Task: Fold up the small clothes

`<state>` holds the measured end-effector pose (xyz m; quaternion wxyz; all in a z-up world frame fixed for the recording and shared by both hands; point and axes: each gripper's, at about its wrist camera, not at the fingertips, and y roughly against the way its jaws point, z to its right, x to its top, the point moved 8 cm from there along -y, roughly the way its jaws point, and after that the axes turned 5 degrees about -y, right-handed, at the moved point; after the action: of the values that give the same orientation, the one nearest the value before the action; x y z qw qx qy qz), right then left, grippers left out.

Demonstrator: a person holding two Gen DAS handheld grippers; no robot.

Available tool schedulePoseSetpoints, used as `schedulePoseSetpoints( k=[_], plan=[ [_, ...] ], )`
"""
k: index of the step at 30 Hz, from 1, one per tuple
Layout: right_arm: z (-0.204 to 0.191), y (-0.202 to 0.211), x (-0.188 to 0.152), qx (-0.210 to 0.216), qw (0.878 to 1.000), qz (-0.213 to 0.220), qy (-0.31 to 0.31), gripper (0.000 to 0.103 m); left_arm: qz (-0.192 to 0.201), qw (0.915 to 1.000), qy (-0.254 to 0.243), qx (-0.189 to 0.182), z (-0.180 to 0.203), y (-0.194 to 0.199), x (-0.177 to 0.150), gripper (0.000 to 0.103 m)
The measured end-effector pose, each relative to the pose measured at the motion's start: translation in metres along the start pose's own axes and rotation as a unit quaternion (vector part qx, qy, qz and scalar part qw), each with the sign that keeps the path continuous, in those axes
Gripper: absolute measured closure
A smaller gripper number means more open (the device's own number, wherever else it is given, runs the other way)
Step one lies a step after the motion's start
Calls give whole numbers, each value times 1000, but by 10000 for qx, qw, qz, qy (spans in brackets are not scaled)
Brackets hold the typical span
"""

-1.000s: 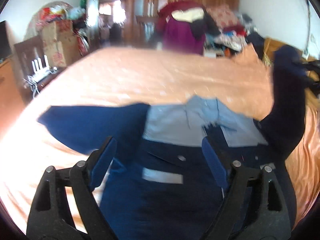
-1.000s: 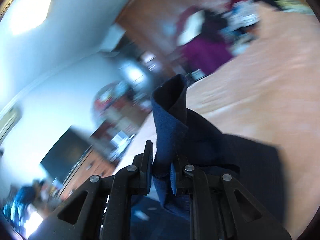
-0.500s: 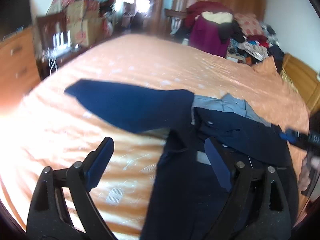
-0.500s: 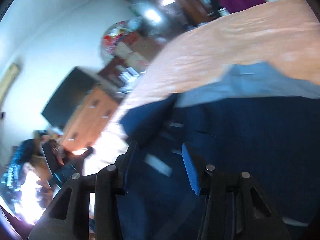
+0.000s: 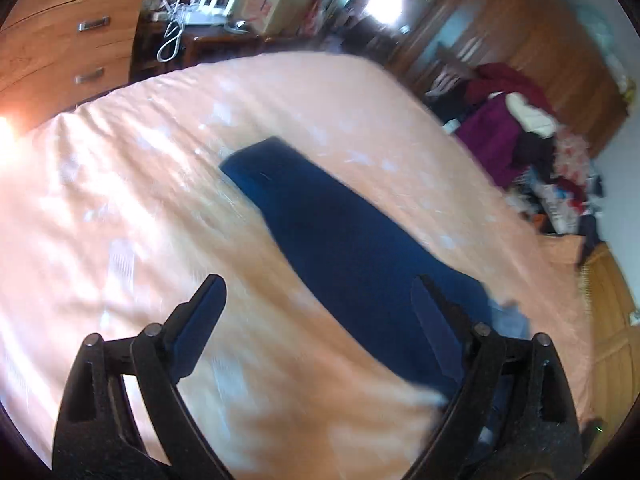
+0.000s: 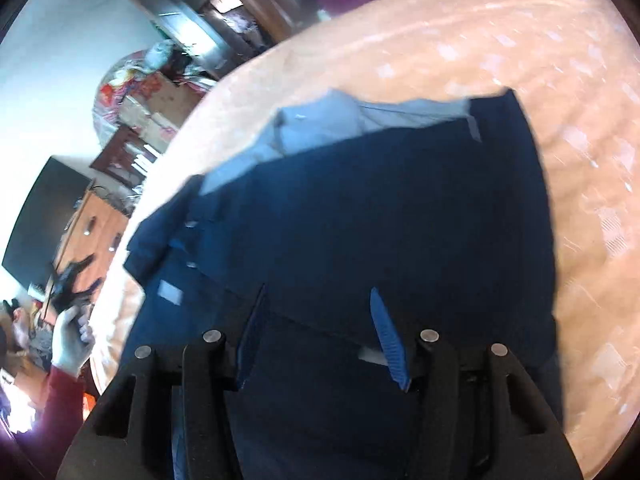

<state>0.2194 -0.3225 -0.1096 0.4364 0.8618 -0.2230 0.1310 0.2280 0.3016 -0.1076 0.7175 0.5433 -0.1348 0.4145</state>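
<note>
While right jaws open, navy jacket (image 6: 360, 220) beneath—ungripped, sleeve (image 5: 340, 232) ahead.

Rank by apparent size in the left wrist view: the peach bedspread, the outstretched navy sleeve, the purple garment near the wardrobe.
1. Peach bedspread
2. Navy sleeve
3. Purple garment, though it lies farther from the camera, so its true size is unsure.

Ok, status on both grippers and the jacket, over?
Left gripper open, empty, above the outstretched sleeve. Right gripper jaws opening, nothing gripped, over the navy jacket. Nothing in the way.
</note>
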Motion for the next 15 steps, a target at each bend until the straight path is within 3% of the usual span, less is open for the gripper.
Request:
schedulePoseSetpoints(
  k=[5, 8, 10, 11, 13, 15],
  plan=[
    [-46, -2, 11, 174, 9995, 59, 253, 45, -298, 9968, -34, 737, -17, -61, 15, 18],
    [-61, 4, 10, 262, 9990, 135, 322, 45, -288, 9944, -70, 1015, -24, -84, 15, 34],
    [-65, 9, 9, 356, 9988, 179, 288, 45, -171, 9964, -113, 819, -21, -86, 17, 67],
    [-65, 11, 8, 367, 9987, 212, 271, 45, -118, 9981, -66, 597, -16, -86, 19, 89],
    [-61, 15, 6, 382, 9987, 285, 204, 45, 57, 9994, -107, 334, -4, -77, 26, 92],
    [-57, 21, 7, 425, 9983, 392, 105, 47, 256, 9987, -390, -217, 42, -61, 31, 95]
  ],
)
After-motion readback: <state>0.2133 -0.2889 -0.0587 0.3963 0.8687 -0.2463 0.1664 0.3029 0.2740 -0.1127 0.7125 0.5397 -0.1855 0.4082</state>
